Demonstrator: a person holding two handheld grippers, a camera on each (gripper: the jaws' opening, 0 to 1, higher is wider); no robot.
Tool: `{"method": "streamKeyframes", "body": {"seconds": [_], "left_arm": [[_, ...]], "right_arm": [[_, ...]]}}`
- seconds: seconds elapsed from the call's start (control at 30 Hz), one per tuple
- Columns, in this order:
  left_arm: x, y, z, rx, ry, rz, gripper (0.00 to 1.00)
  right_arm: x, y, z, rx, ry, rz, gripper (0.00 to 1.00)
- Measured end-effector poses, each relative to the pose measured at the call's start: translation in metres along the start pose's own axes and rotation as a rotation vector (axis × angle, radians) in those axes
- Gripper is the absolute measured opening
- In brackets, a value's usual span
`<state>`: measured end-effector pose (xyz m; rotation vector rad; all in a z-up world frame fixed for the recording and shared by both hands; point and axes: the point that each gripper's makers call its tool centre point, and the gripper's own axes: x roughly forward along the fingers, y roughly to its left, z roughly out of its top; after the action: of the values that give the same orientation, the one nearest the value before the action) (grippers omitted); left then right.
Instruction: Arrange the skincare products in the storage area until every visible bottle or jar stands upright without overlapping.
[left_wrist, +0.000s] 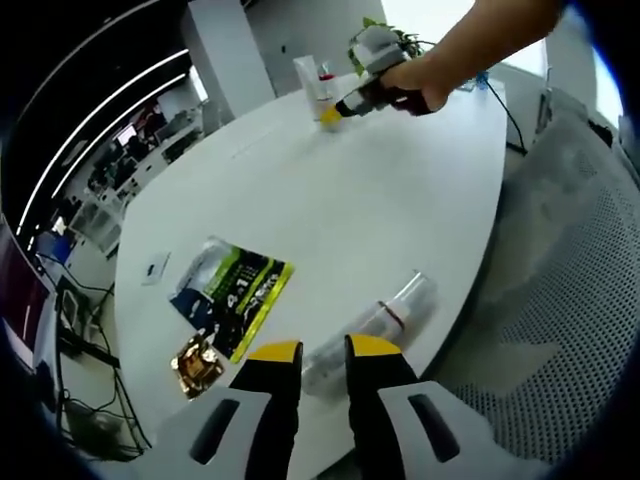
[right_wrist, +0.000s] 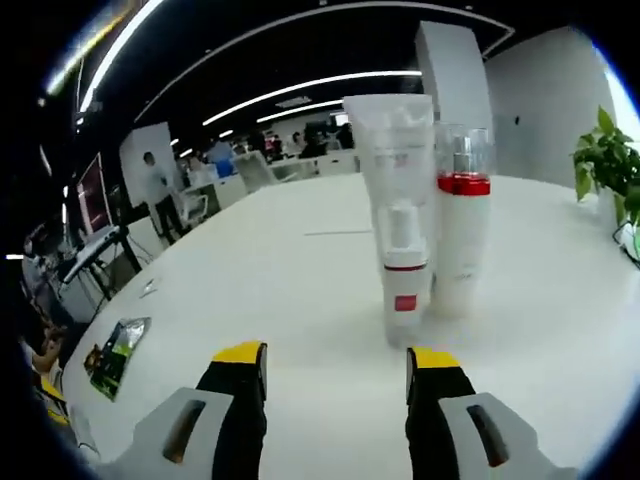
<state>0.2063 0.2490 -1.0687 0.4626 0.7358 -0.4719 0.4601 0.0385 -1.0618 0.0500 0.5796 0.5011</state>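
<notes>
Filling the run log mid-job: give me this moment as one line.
left gripper: open, above lying bottle | right gripper: open, empty, facing upright tube and bottle | sachets flat on table

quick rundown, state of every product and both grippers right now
white tube: upright on its cap, on the white table
red-collared bottle: upright, right beside the tube
clear bottle: lying on its side near the table edge
green and black packet: lying flat
gold packet: lying flat
left gripper: open, empty
right gripper: open, empty, in front of the tube
</notes>
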Motion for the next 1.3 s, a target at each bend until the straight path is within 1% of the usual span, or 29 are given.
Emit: {"method": "streamKeyframes", "body": {"seconds": [0.03, 0.1, 0.17, 0.23, 0.27, 0.3, 0.33, 0.37, 0.4, 0.43, 0.47, 0.53, 0.57, 0.6, 0.67, 0.73, 0.77, 0.8, 0.83, 0.87, 0.9, 0.97, 1.03, 1.07, 1.13, 1.17, 1.2, 1.23, 1.3], "left_arm": [[0.0, 0.0, 0.0, 0.001, -0.002, 0.0, 0.14], [-0.001, 0.0, 0.002, 0.0, -0.008, 0.001, 0.14], [-0.001, 0.0, 0.003, 0.002, -0.013, 0.004, 0.13], [-0.002, 0.0, 0.003, 0.005, -0.014, 0.007, 0.13], [-0.002, 0.0, 0.003, 0.005, -0.011, 0.006, 0.13], [-0.001, -0.001, 0.003, 0.009, -0.01, 0.006, 0.13], [-0.002, -0.001, 0.003, 0.011, -0.01, 0.006, 0.13], [-0.002, -0.001, 0.003, 0.011, -0.011, 0.007, 0.13], [-0.003, -0.001, 0.005, 0.01, -0.017, 0.009, 0.13], [-0.003, 0.0, 0.005, 0.009, -0.021, 0.012, 0.13], [-0.003, 0.0, 0.006, 0.009, -0.026, 0.015, 0.13], [-0.004, 0.001, 0.006, 0.007, -0.028, 0.017, 0.13], [-0.004, 0.0, 0.007, 0.007, -0.029, 0.018, 0.13], [-0.004, 0.001, 0.007, 0.009, -0.03, 0.019, 0.13], [-0.004, 0.001, 0.007, 0.01, -0.032, 0.021, 0.12], [-0.005, 0.002, 0.008, 0.008, -0.037, 0.022, 0.12], [-0.005, 0.002, 0.008, 0.009, -0.038, 0.022, 0.12], [-0.005, 0.002, 0.008, 0.01, -0.04, 0.022, 0.12], [-0.005, 0.002, 0.009, 0.009, -0.041, 0.022, 0.12], [-0.005, 0.002, 0.009, 0.008, -0.044, 0.023, 0.12], [-0.005, 0.001, 0.009, 0.011, -0.046, 0.023, 0.12], [-0.005, 0.0, 0.009, 0.016, -0.042, 0.018, 0.12], [-0.005, -0.001, 0.009, 0.026, -0.041, 0.016, 0.11], [-0.006, -0.001, 0.01, 0.024, -0.046, 0.016, 0.1], [-0.006, -0.001, 0.01, 0.021, -0.047, 0.015, 0.1], [-0.006, -0.001, 0.01, 0.023, -0.047, 0.015, 0.09], [-0.006, -0.001, 0.01, 0.025, -0.049, 0.015, 0.09], [-0.006, -0.001, 0.011, 0.025, -0.051, 0.014, 0.09], [-0.006, -0.001, 0.012, 0.024, -0.055, 0.015, 0.09]], "right_arm": [[-0.001, 0.007, -0.003, -0.008, 0.013, 0.009, 0.54], [-0.002, 0.029, -0.009, -0.011, 0.051, 0.053, 0.55], [0.0, 0.044, -0.012, 0.012, 0.072, 0.081, 0.54], [0.003, 0.071, -0.015, 0.053, 0.121, 0.138, 0.52], [0.005, 0.081, -0.015, 0.063, 0.135, 0.168, 0.48], [0.006, 0.092, -0.017, 0.073, 0.159, 0.205, 0.39], [0.007, 0.106, -0.017, 0.098, 0.189, 0.231, 0.32], [0.009, 0.112, -0.016, 0.088, 0.199, 0.238, 0.28], [0.013, 0.122, -0.012, 0.077, 0.202, 0.24, 0.3], [0.016, 0.129, -0.011, 0.073, 0.205, 0.244, 0.35], [0.02, 0.143, -0.011, 0.062, 0.229, 0.265, 0.44], [0.024, 0.16, -0.015, 0.047, 0.282, 0.295, 0.55], [0.027, 0.169, -0.017, 0.036, 0.314, 0.297, 0.56], [0.03, 0.176, -0.019, 0.03, 0.334, 0.305, 0.56], [0.038, 0.193, -0.017, 0.043, 0.339, 0.302, 0.57], [0.044, 0.207, -0.018, 0.075, 0.366, 0.299, 0.65], [0.048, 0.218, -0.023, 0.078, 0.4, 0.297, 0.72], [0.053, 0.226, -0.026, 0.082, 0.422, 0.312, 0.76], [0.057, 0.231, -0.028, 0.074, 0.431, 0.299, 0.78], [0.061, 0.24, -0.031, 0.081, 0.441, 0.292, 0.8], [0.064, 0.247, -0.034, 0.104, 0.455, 0.278, 0.8], [0.069, 0.254, -0.04, 0.105, 0.481, 0.257, 0.81], [0.071, 0.257, -0.053, 0.058, 0.543, 0.214, 0.83], [0.073, 0.259, -0.058, 0.037, 0.558, 0.19, 0.86], [0.077, 0.264, -0.062, 0.039, 0.576, 0.163, 0.9], [0.08, 0.267, -0.062, 0.036, 0.57, 0.163, 0.92], [0.082, 0.266, -0.061, 0.028, 0.564, 0.143, 0.93], [0.085, 0.271, -0.062, 0.017, 0.567, 0.144, 0.93], [0.087, 0.272, -0.064, -0.028, 0.587, 0.128, 0.96]]}}
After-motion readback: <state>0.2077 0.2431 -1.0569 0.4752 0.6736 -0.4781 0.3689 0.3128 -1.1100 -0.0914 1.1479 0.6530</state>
